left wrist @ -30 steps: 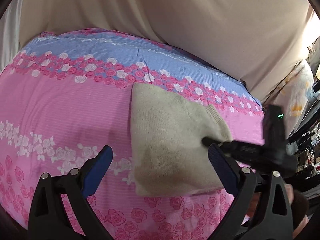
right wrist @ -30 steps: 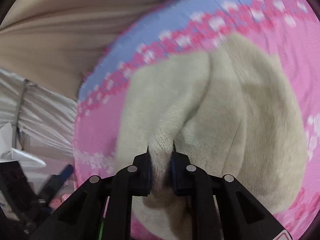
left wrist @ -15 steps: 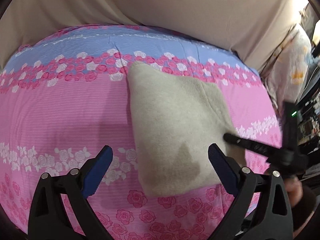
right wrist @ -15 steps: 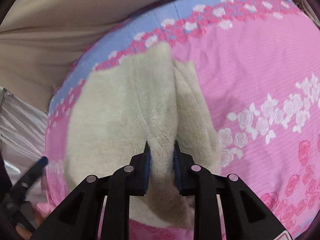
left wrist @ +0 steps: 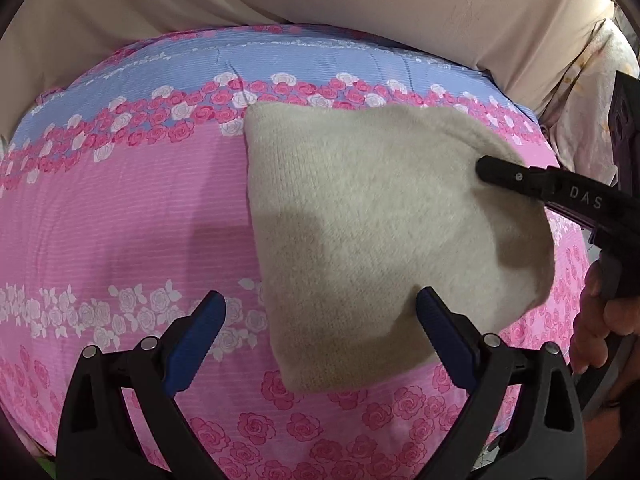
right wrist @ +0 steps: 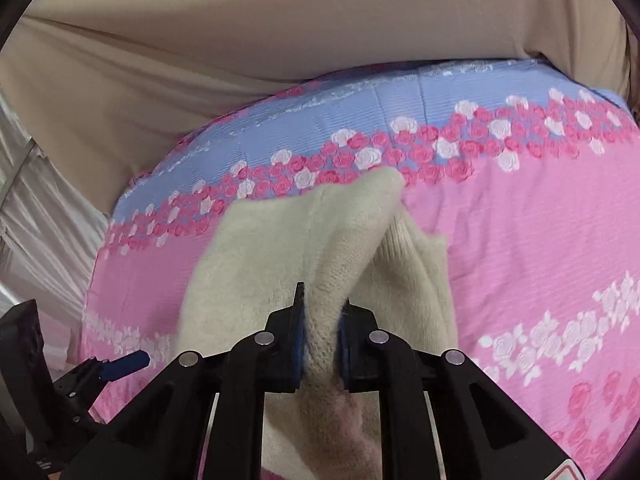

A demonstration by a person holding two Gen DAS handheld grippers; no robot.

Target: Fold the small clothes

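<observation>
right claw (right wrist: 322, 322) closing, pinching knit garment (right wrist: 320, 248)

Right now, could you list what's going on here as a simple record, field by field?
surface: floral bedsheet, pink with a blue band of roses at the far side
garment: cream knit garment, lying on the sheet, one edge lifted
right gripper: shut on a pinched ridge of the knit; its jaws have just been closing
left gripper: open, nothing between its jaws, hovering over the garment's near edge
backdrop: beige cloth behind the bed
fold status: not yet finished
</observation>
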